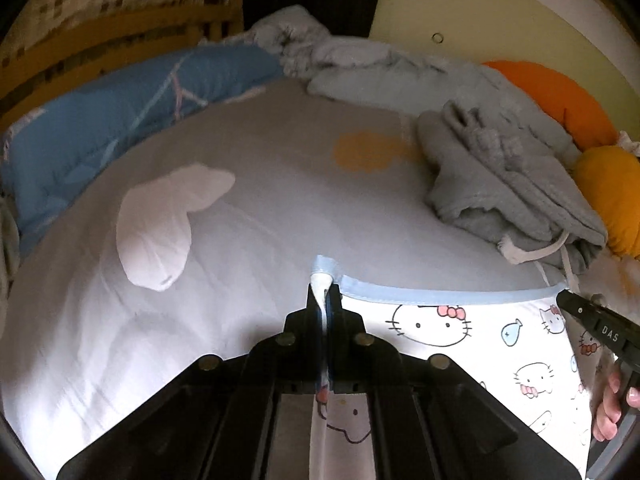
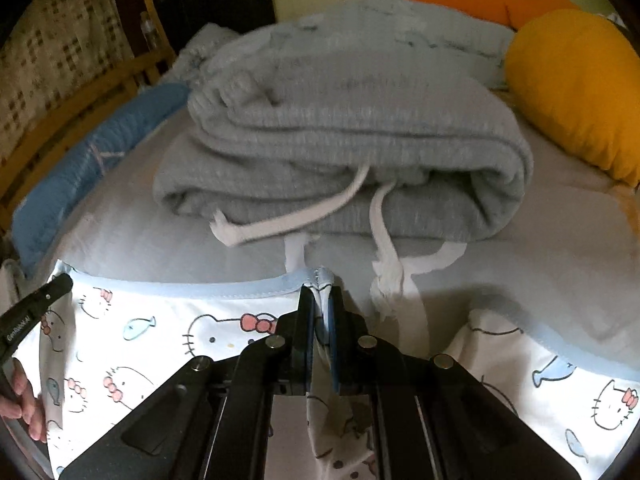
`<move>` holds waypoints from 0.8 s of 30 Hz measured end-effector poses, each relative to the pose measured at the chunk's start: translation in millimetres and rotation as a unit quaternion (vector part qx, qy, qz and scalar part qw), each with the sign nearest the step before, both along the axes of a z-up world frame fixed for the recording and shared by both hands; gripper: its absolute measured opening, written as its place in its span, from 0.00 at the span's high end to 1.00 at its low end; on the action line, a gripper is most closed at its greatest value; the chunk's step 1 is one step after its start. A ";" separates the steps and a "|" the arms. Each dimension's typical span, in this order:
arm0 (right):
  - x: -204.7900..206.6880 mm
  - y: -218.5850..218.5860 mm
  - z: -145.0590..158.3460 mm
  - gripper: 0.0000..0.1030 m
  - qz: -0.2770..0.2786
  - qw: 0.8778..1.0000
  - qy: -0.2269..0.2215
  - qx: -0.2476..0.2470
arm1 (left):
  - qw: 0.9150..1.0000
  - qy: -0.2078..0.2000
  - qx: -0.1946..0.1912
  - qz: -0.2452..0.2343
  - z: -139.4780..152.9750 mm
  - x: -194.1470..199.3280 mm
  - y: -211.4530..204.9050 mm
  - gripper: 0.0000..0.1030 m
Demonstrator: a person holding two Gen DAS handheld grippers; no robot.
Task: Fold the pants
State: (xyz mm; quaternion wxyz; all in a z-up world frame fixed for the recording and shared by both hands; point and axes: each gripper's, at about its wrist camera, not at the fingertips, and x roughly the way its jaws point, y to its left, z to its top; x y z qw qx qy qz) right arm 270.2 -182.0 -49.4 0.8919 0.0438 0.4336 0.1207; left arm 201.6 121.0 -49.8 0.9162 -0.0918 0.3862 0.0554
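The pants [image 1: 472,344] are white with a cat-and-fish print and a light blue hem; they also show in the right wrist view [image 2: 152,332]. My left gripper [image 1: 323,292] is shut on one corner of the blue hem. My right gripper [image 2: 321,292] is shut on the other corner. The hem is stretched straight between them, just above the grey bed sheet [image 1: 260,152]. The right gripper shows at the right edge of the left wrist view [image 1: 568,298]. The left gripper shows at the left edge of the right wrist view [image 2: 60,282]. More of the pants [image 2: 560,392] lies to the right.
A folded grey sweatpants bundle [image 2: 340,140] with white drawstrings lies just beyond the hem; it also shows in the left wrist view [image 1: 500,184]. A white cloth [image 1: 160,220] lies left. Blue quilt [image 1: 100,120], crumpled grey bedding [image 1: 340,60], orange cushions [image 2: 576,88], wooden bed frame [image 1: 100,40].
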 end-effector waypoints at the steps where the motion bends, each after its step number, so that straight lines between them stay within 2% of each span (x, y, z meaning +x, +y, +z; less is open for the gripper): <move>1: 0.5 -0.2 -1.2 0.94 -0.001 1.000 0.002 0.003 | 1.000 0.007 -0.003 0.002 -3.0 1.2 2.1 0.97; 5: 3.6 -4.0 -6.0 0.94 -0.005 1.000 0.013 0.014 | 1.000 0.015 -0.008 0.005 -7.9 2.8 5.6 0.92; 8: 4.7 -4.3 -6.1 0.94 -0.005 1.000 0.014 0.017 | 1.000 0.019 0.006 0.008 -7.3 2.7 4.2 0.85; 9: 4.7 -6.7 -6.9 0.94 -0.005 1.000 0.014 0.017 | 1.000 0.019 0.010 0.008 -7.3 2.3 3.5 0.81; 12: 4.5 -6.7 -6.8 0.90 -0.006 1.000 0.013 0.015 | 0.999 0.018 0.023 0.015 -5.1 0.5 2.6 0.59; 15: 1.8 -10.1 -4.5 0.68 -0.014 1.000 0.007 0.008 | 1.000 0.005 0.020 0.015 -1.1 -3.0 3.8 0.50; 17: -3.1 -13.8 -0.6 0.36 -0.022 1.000 -0.007 0.004 | 1.000 -0.005 0.020 0.013 2.0 -5.2 3.6 0.45; 21: -13.4 -20.9 11.3 0.24 -0.041 0.998 -0.045 0.004 | 0.999 -0.039 0.033 0.006 12.5 -11.4 -2.5 0.33; 22: -15.7 -23.5 14.4 0.15 -0.047 0.997 -0.056 0.006 | 0.998 -0.051 0.037 0.005 16.7 -12.2 -4.5 0.25; 24: -20.6 -28.9 21.4 0.13 -0.063 0.995 -0.079 0.010 | 0.995 -0.085 0.050 0.001 26.1 -18.5 -8.5 0.12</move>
